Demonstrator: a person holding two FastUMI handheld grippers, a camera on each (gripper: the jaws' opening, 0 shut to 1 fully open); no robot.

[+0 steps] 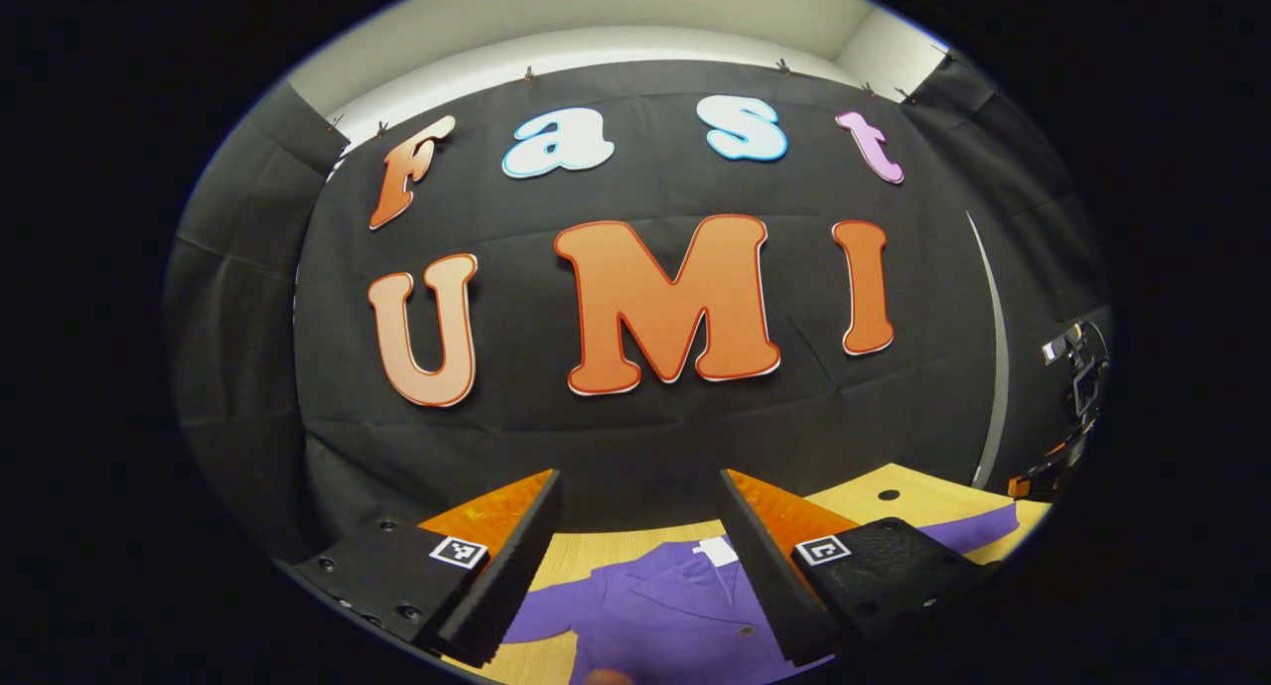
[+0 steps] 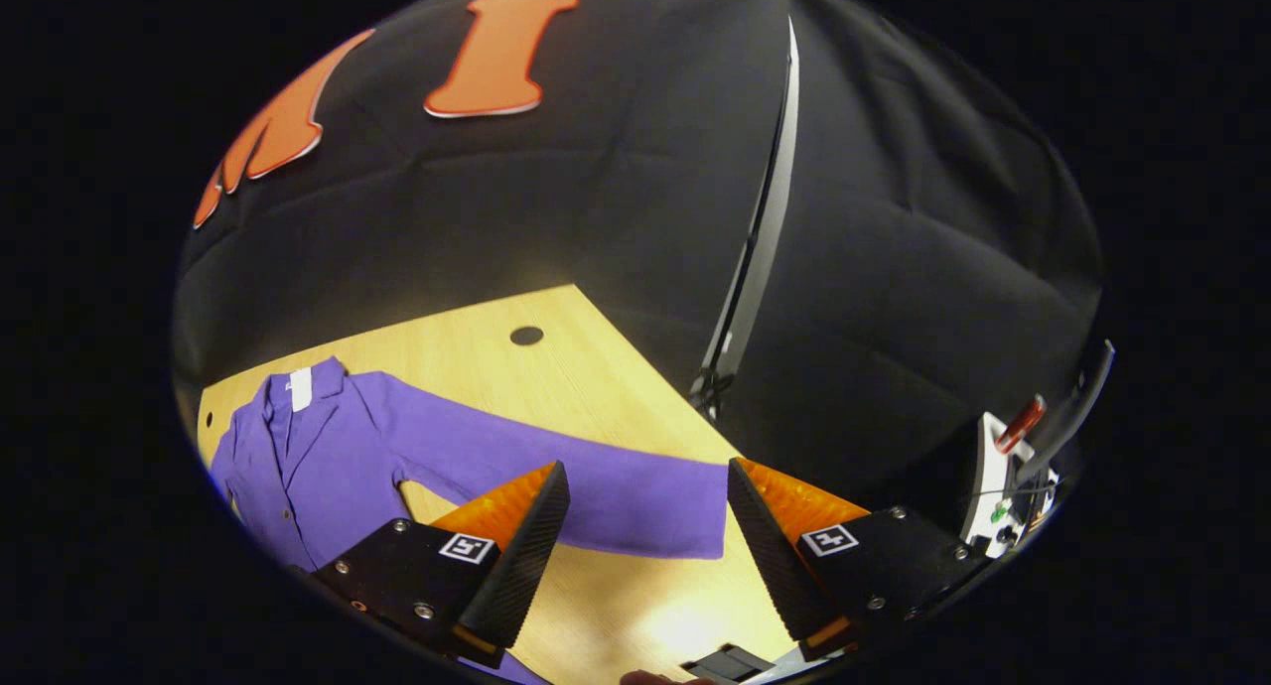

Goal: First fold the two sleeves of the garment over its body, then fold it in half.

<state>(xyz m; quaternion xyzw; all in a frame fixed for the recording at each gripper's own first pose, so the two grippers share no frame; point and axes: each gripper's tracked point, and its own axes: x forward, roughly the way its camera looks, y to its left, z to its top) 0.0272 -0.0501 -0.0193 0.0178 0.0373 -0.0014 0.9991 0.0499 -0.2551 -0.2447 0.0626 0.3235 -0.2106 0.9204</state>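
A purple button-front garment lies flat on the wooden table, collar with a white tag toward the wall. One long sleeve stretches out sideways to its cuff. My right gripper hovers open above that sleeve's cuff end, nothing between its fingers. In the left gripper view the garment's collar and chest show below, with the far sleeve running right. My left gripper is open above the collar area, holding nothing.
The table has a round hole near its back edge. The black cloth wall stands right behind it. A stand with a white and red device sits off the table's right side. A small dark object lies at the table's front.
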